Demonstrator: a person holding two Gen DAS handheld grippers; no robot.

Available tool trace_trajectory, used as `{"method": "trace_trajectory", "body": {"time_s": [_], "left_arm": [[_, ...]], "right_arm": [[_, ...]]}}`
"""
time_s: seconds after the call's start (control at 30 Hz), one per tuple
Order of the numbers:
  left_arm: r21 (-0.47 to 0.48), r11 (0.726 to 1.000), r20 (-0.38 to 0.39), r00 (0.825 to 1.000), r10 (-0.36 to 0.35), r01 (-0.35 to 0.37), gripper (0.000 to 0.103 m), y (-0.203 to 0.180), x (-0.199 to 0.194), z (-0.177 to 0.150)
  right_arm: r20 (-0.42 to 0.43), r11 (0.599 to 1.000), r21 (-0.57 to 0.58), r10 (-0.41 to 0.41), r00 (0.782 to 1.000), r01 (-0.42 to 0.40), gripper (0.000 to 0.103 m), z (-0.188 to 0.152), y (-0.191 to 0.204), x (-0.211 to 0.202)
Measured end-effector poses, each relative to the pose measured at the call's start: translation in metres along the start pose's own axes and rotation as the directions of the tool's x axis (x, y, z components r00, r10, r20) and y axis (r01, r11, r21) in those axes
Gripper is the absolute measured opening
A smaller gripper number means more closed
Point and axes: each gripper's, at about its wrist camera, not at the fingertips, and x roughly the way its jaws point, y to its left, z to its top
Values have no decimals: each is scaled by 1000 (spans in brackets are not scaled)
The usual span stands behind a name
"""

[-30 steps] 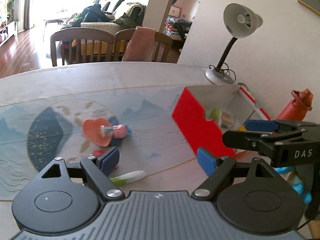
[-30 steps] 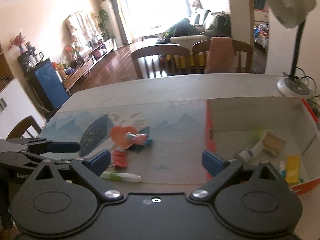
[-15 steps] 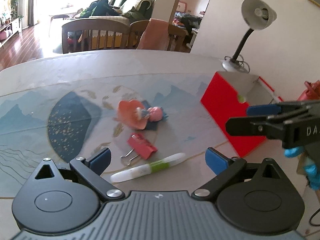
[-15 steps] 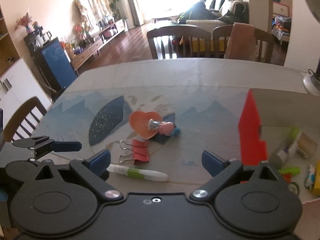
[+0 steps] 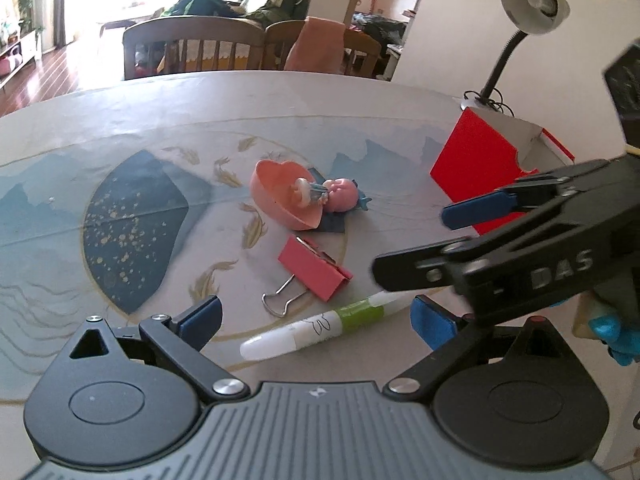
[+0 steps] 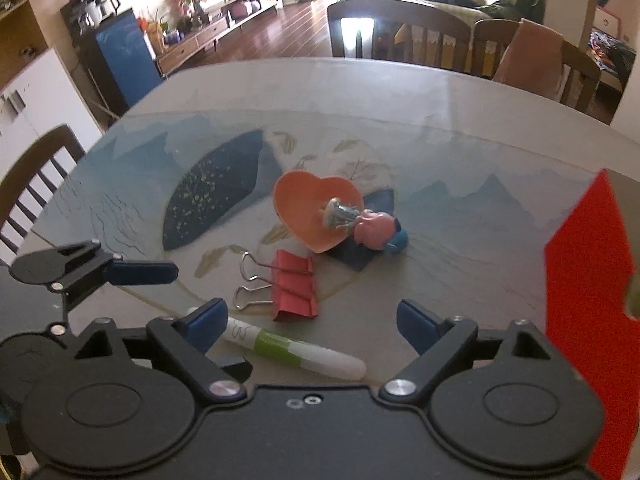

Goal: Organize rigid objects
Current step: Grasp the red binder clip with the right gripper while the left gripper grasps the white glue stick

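Both grippers hang over the table [image 5: 168, 104] with nothing held. Left gripper [image 5: 316, 322] stands spread wide; right gripper [image 6: 312, 320] is wide too, its jaws closing, and only the marker lies low between them, untouched.

Across the table, the red box [image 5: 474, 166] sits at the right, open at the top; from these views its contents are hidden. Loose items lie well apart from it, in a cluster on the printed mat [image 5: 132, 224].

In that cluster, the orange heart-shaped dish [image 6: 308, 208] is tilted, with a small metallic piece [image 6: 340, 214] in it and a pink toy figure [image 6: 374, 230] leaning at its rim. Nearer lies the red binder clip [image 6: 294, 286], its wire handles pointing left in the right wrist view.

Closest of all is the white-and-green marker [image 6: 296, 350]. Its long axis runs crosswise to the right gripper's fingers, just under them, so it looks the likeliest pick. Both grippers are close to it; which is nearer I cannot tell.
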Motion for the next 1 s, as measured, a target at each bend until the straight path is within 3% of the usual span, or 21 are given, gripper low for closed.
{"method": "trace_trajectory", "body": {"time_s": [0.4, 0.63, 0.77, 0.9, 1.0], "left_arm": [[61, 998, -3, 1000, -8, 8, 100, 5, 25, -4], [79, 997, 5, 1000, 4, -5, 99, 5, 32, -6], [91, 996, 8, 1000, 4, -4, 92, 2, 34, -8], [93, 996, -2, 1000, -5, 5, 71, -2, 35, -10], [99, 995, -6, 1000, -10, 11, 69, -5, 34, -15]], "right_arm": [[-66, 999, -49, 7, 998, -10, 76, 10, 2, 43], [-85, 997, -70, 14, 996, -20, 60, 12, 6, 57], [-86, 997, -77, 15, 996, -22, 55, 13, 9, 60], [-84, 996, -83, 21, 996, -28, 52, 13, 11, 61], [-80, 996, -90, 19, 997, -27, 48, 13, 11, 61]]}}
